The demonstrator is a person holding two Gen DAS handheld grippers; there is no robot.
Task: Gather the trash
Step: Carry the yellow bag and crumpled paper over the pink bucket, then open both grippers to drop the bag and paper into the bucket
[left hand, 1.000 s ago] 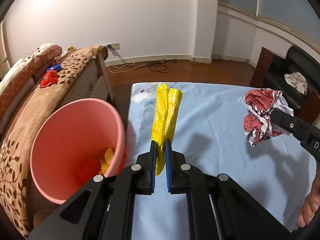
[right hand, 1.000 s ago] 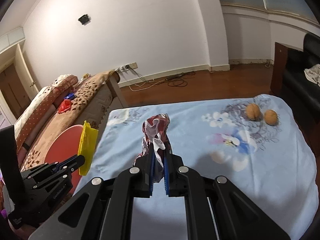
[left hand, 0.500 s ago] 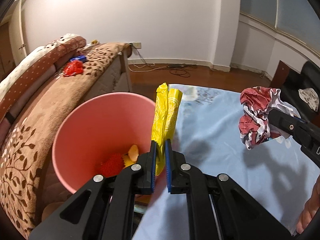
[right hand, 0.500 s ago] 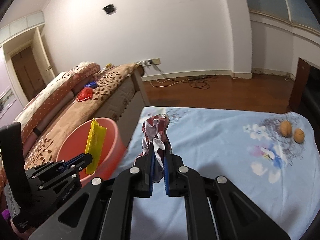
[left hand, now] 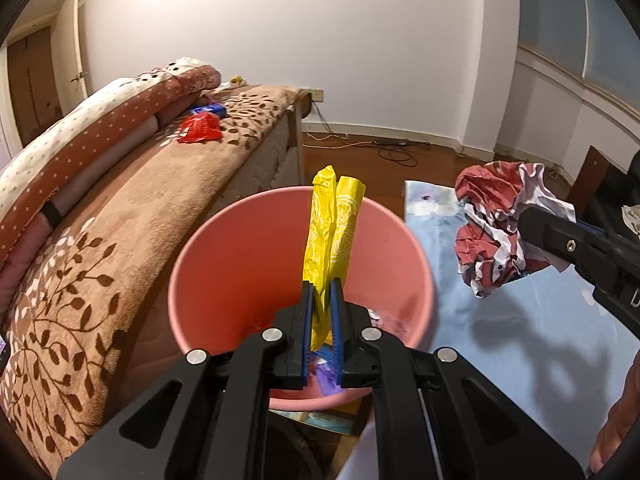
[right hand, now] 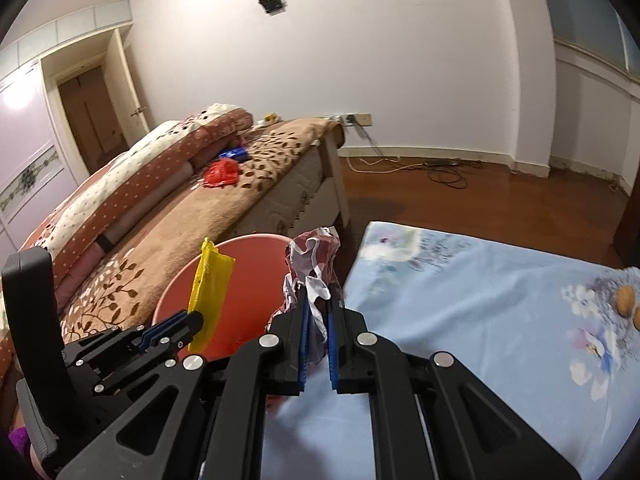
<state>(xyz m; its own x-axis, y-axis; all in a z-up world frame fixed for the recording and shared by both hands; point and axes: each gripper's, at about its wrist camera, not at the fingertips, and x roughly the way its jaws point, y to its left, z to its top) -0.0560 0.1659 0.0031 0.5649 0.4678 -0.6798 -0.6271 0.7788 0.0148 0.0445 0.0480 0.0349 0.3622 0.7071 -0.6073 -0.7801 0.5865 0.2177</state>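
1. Left wrist view: your left gripper (left hand: 321,300) is clenched on the yellow wrapper (left hand: 331,232), which stands up over the open mouth of the pink bin (left hand: 188,272). Release it there and it should drop in, but the wrapper is light and tall, so it may cling to a pad or tip over the near rim.
2. Your right gripper (right hand: 317,308) is clamped on the crumpled red-and-white paper (right hand: 310,268). In the left view that paper (left hand: 492,232) hangs to the right of the bin, over the blue cloth (left hand: 500,320), not over the opening. Let go now and I judge it lands on the cloth or the floor gap.
3. Both grippers crowd toward one bin. Bring the right one in while the left is over the mouth and the fingers could knock together, or nudge the rim and tip the bin.
4. The bin already holds some trash near its bottom; a springy paper ball could bounce out.
5. More litter lies far left on the brown blanket (left hand: 120,240): a red packet (left hand: 200,132) and a blue one (left hand: 210,110). Two nuts (right hand: 626,300) sit at the right on the cloth; whether they are trash I cannot tell.
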